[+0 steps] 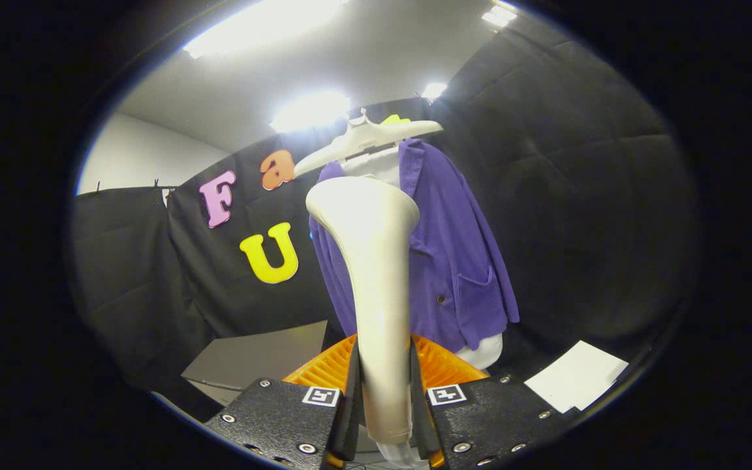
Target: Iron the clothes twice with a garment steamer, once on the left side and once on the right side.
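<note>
My gripper [384, 382] is shut on the handle of a cream-white garment steamer [376, 261], both fingers pressing its narrow lower part. The steamer rises upright from between the fingers, its wide head level with the chest of a purple corduroy jacket [444, 261]. The jacket hangs beyond the fingers on a white hanger [366, 138] over a white mannequin torso [484, 351]. The steamer head covers the jacket's left half from my view. A gap between the head and the cloth cannot be judged.
Black cloth walls close the booth behind and to the right of the jacket. A grey board [255, 359] lies low to the left of the fingers. A white sheet [575, 377] lies low to the right. Bright ceiling lights [311, 109] shine above.
</note>
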`<state>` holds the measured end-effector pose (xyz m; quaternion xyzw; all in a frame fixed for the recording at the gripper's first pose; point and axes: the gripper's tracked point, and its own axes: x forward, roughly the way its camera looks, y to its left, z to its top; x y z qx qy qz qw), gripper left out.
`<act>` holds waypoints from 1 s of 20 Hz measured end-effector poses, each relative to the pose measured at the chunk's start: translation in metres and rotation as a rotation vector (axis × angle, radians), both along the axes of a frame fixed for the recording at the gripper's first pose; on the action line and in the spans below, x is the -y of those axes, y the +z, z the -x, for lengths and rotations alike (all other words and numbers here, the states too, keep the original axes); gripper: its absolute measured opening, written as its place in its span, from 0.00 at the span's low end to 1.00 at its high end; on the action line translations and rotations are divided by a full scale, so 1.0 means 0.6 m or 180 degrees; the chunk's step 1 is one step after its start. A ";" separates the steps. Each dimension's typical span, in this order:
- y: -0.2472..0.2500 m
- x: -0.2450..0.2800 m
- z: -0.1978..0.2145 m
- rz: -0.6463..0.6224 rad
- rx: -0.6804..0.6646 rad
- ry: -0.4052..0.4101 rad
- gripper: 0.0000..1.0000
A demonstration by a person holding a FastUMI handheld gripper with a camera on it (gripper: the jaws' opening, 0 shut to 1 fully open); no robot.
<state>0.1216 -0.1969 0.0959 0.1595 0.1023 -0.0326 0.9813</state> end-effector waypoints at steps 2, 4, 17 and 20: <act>0.030 0.021 -0.027 -0.0027 0.0127 -0.0063 0.35; 0.054 0.047 -0.050 -0.0048 0.0248 -0.0145 0.34; 0.069 0.139 -0.227 -0.0009 0.0480 -0.0513 0.36; 0.031 0.151 -0.257 -0.0021 0.0345 -0.0521 0.36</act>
